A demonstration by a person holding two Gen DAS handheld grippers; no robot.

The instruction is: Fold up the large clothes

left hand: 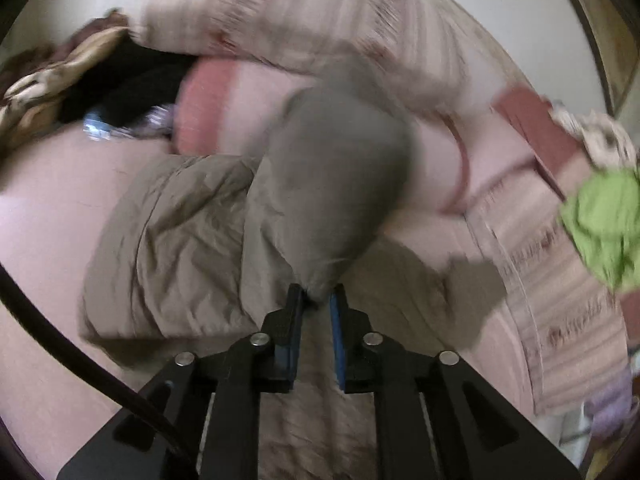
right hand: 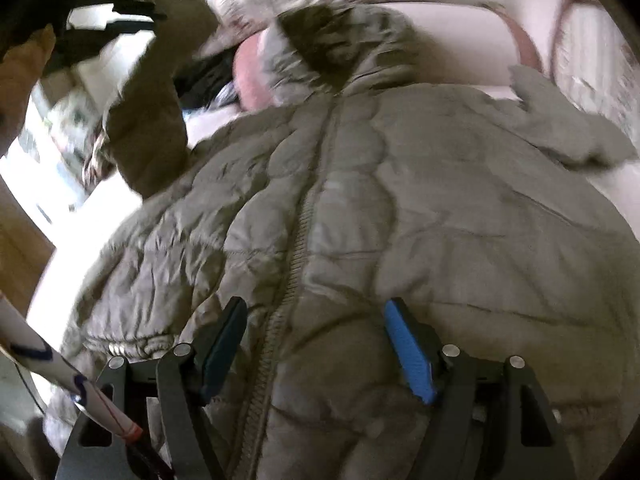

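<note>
Am pinching jacket sleeve (left hand: 332, 168) w/ left hand-held gripper (left hand: 317, 300), lifting it off bed (left hand: 48, 216). Right hand-held gripper (right hand: 316, 344) spread, hovering over jacket (right hand: 400, 220) hem; zipper (right hand: 296, 256) running near-to-far, sleeve at far left.

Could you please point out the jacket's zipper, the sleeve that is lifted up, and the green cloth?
zipper (right hand: 298, 248), right wrist view, mid-length of the teeth.
sleeve (left hand: 332, 184), left wrist view, its puffy middle.
green cloth (left hand: 604, 220), left wrist view, centre of the bundle.
</note>
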